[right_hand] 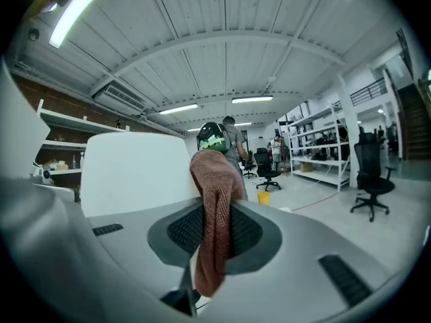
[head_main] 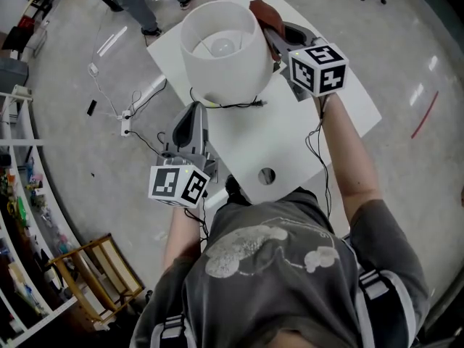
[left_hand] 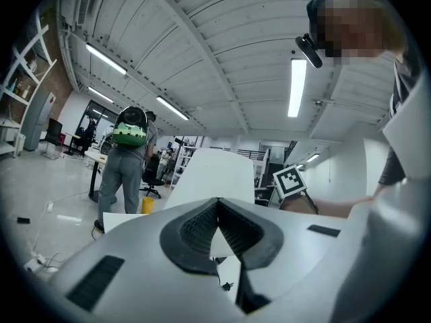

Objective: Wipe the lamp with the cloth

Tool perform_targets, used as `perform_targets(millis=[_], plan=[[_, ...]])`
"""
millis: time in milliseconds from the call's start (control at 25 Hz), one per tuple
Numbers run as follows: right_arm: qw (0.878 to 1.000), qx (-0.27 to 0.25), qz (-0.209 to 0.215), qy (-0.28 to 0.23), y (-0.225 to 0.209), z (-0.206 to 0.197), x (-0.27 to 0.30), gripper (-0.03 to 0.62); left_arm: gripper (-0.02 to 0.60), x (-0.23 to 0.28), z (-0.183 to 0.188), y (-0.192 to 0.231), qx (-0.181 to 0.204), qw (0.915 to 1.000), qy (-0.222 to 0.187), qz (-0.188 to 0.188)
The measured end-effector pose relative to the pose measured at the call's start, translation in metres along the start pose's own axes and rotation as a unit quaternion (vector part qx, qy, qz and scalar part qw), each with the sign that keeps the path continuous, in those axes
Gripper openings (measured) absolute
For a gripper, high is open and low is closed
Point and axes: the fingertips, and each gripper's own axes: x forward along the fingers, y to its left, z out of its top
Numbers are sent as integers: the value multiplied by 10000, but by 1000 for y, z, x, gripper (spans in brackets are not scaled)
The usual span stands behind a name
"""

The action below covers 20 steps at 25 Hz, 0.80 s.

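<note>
The right gripper (head_main: 274, 40), clamped on the cloth (right_hand: 214, 200), should stroke the lamp (head_main: 217, 56) softly (left gripper (head_main: 194, 114), closed empty, can steady it).

Floor (head_main: 87, 100): pale grey, glossy
Ceiling (right_hand: 222, 52): white ribbed panels, strip lights (left_hand: 296, 86)
Shelving (right_hand: 323, 157): white, stocked
Office chair (right_hand: 369, 177): black

Left gripper (head_main: 194, 111) low, jaws together, right gripper (head_main: 274, 36) extended, jaws pinching cloth (right_hand: 215, 180).
</note>
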Motion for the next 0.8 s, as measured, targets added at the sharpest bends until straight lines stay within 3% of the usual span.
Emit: perform_targets(millis=[200,400,520,800], plan=[[9982,361,-175,438,-15,-50,7,58,6,5,-10,8,-67,9999,85,-27],[9940,596,-643,661,-33,-84,-8,58,6,12,-23,21,-145,9997,169,-105],[9941,683,-743,392,-32,-67,-27,58,6,15,-25,26,-184,9995,192,-184],[9949,505,-532,-699,18,27,-64,58,6,17,-5,20,-138,9979,-17,-638]])
